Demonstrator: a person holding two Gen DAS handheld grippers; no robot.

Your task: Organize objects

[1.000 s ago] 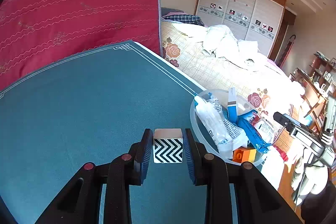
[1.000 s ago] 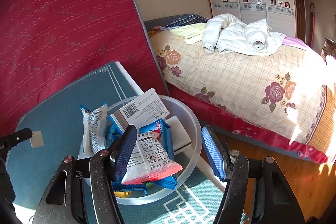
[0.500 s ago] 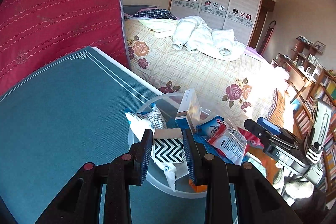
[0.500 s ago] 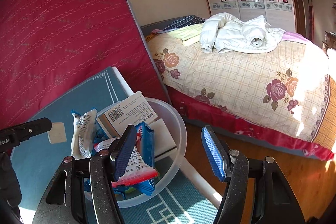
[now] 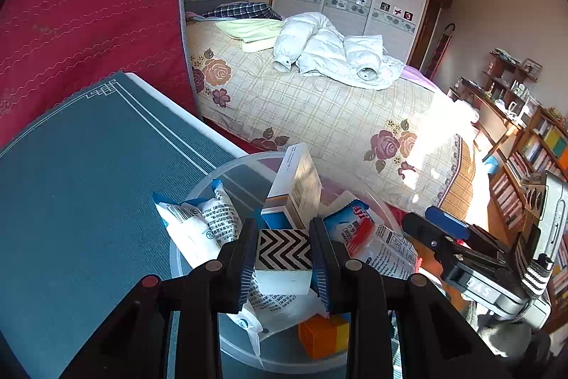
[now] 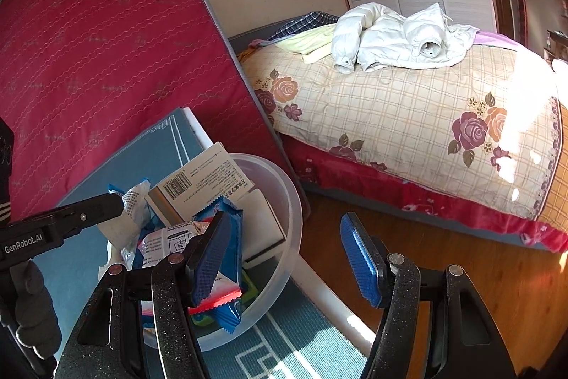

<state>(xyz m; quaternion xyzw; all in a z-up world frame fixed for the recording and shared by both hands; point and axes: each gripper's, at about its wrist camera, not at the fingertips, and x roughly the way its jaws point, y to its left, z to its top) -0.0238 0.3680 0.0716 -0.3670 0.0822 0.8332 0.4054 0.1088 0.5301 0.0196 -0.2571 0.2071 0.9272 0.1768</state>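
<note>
My left gripper (image 5: 284, 258) is shut on a small block with a black-and-white zigzag pattern (image 5: 283, 249) and holds it above a clear plastic bowl (image 5: 198, 198). The bowl stands at the right edge of the teal table mat (image 5: 88, 183) and holds snack packets (image 5: 198, 226), an upright box (image 5: 296, 187) and an orange block (image 5: 325, 336). My right gripper (image 6: 284, 258) is open and empty, over the bowl's right rim (image 6: 294, 222) and the table edge. It also shows in the left wrist view (image 5: 443, 237).
A red mattress (image 6: 106, 59) leans upright behind the table. A bed with a floral quilt (image 6: 408, 116) and a white jacket (image 6: 394, 38) lies to the right, across a strip of wooden floor (image 6: 443, 272). Bookshelves (image 5: 532, 158) stand at the far right.
My left gripper carried the zigzag block rightward from over the bare mat to above the bowl. My right gripper stayed open and drifted right, off the bowl's middle toward its rim.
</note>
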